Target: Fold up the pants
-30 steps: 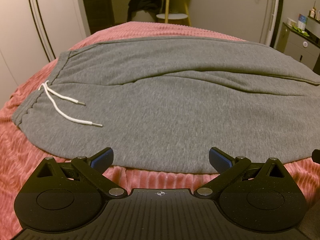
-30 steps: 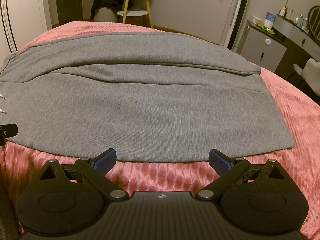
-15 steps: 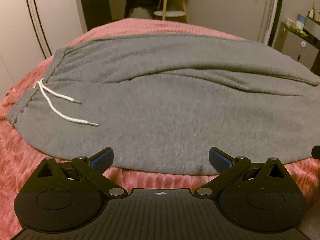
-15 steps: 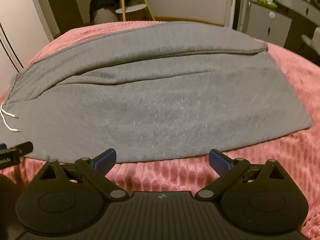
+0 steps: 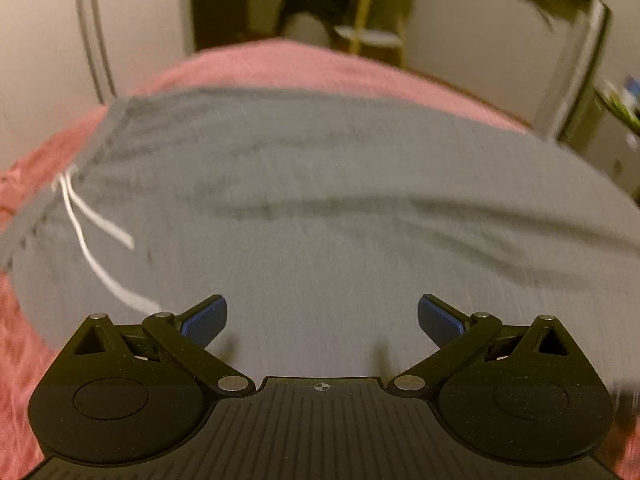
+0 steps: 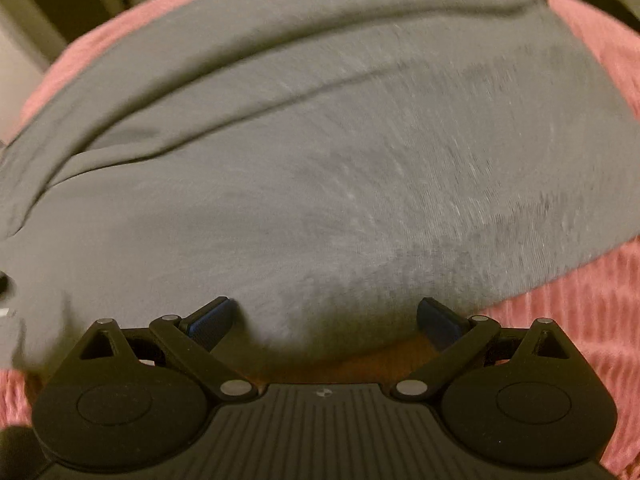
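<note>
Grey sweatpants (image 5: 320,220) lie flat on a pink ribbed bedspread (image 5: 280,64), folded lengthwise, waistband at the left with a white drawstring (image 5: 92,248). My left gripper (image 5: 322,318) is open and empty, low over the near edge of the pants close to the waistband end. In the right wrist view the pants (image 6: 320,160) fill the frame. My right gripper (image 6: 324,316) is open and empty, low over the near edge toward the leg end. Both views are motion-blurred.
The pink bedspread (image 6: 580,320) shows to the right of the leg hems. Behind the bed stand a wooden stool (image 5: 368,36) with dark clothing on it, a white wardrobe (image 5: 48,40) at the left and a cabinet (image 5: 616,120) at the right.
Both grippers have moved forward and down over the near edge of the pants, which now fill more of each view. Both stay open. The right view has tilted.
</note>
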